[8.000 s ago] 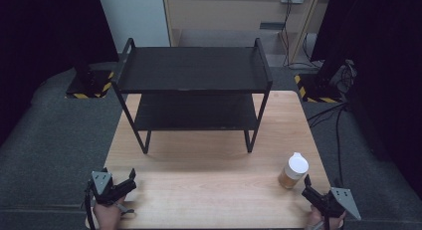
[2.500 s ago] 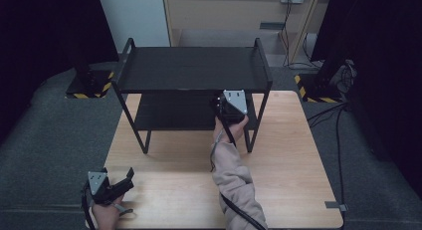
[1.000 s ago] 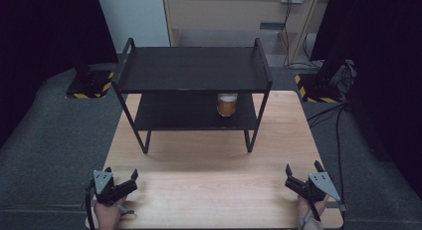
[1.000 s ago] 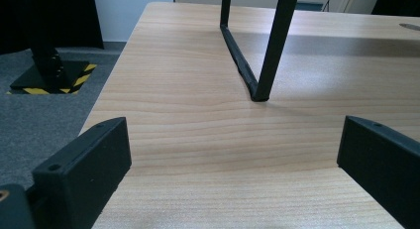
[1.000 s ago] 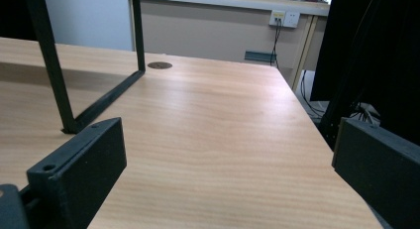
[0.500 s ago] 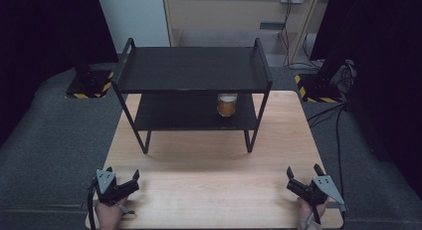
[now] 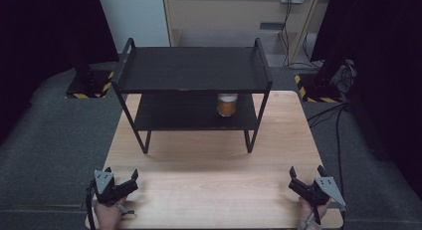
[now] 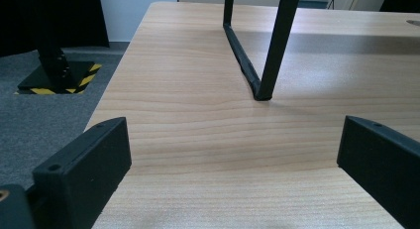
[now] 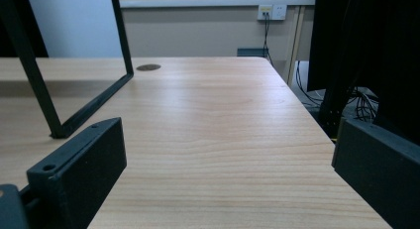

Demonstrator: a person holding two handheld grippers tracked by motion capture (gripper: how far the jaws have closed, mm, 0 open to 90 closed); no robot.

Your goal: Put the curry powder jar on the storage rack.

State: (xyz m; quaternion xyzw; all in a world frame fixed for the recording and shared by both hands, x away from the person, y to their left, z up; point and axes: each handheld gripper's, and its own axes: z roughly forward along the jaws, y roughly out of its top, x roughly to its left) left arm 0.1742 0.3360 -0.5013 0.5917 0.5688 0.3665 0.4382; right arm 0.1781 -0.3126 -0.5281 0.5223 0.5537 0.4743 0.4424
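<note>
A cup (image 7: 227, 104) of amber drink stands upright on the lower shelf of the black rack (image 7: 193, 70), toward its right end, while I hold both grippers low at the near edge of the table (image 7: 209, 160). The cup lies well ahead of me, up the table and under the top shelf, so any reach for it would have to go forward and in between the two shelves rather than down from above. Its long axis is vertical, and it sits just inside the rack's right front leg (image 7: 254, 128).

My right gripper (image 7: 304, 183) rests near the table's right front corner and my left gripper (image 7: 122, 181) near the left front corner. Judged from the high view, the right one is the nearer to the cup, since the cup stands on the rack's right side; the left would have to cross most of the table.

Both grippers are spread wide and grip nothing. In the right gripper view the two black jaws stand far apart with bare wood between them, and the rack's foot (image 9: 91, 107) shows ahead to the left. In the left gripper view the jaws are likewise parted over bare wood, with another rack leg (image 8: 277, 45) ahead.

By my reading, the cup is already shelved and my hands are idle, well apart from it.
</note>
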